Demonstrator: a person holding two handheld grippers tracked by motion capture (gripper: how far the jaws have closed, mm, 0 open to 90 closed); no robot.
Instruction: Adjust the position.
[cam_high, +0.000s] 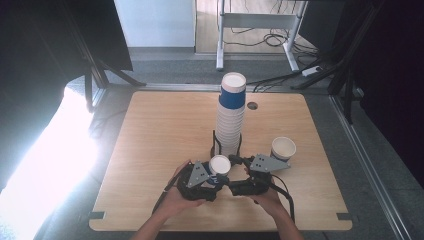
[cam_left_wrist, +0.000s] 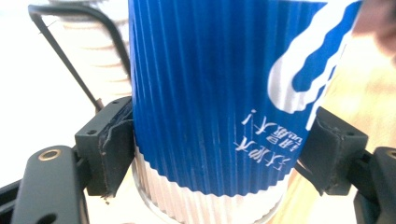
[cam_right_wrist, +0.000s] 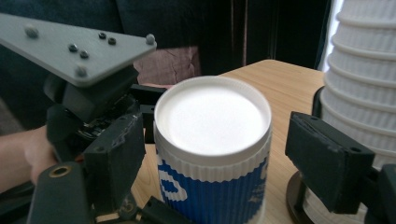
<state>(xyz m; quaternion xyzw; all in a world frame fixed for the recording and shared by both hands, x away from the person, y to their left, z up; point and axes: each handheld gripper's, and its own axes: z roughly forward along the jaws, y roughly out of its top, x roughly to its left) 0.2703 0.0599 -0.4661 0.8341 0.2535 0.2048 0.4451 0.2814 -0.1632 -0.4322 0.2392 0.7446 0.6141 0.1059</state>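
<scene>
Right at the front edge of the table, the left gripper (cam_high: 212, 176) pinches a blue ribbed cup (cam_high: 219, 169) upside down, both pads pressed onto its sides, probably to steady it. Facing it, the right gripper (cam_high: 243, 170) stands spread, jaws either side of the cup's white base without touching. Behind them sits the tall stack of cups (cam_high: 231, 116) in its wire holder, another cup (cam_high: 283, 148) off to the right. White Chinese lettering on the sleeve, too blurry to read
</scene>
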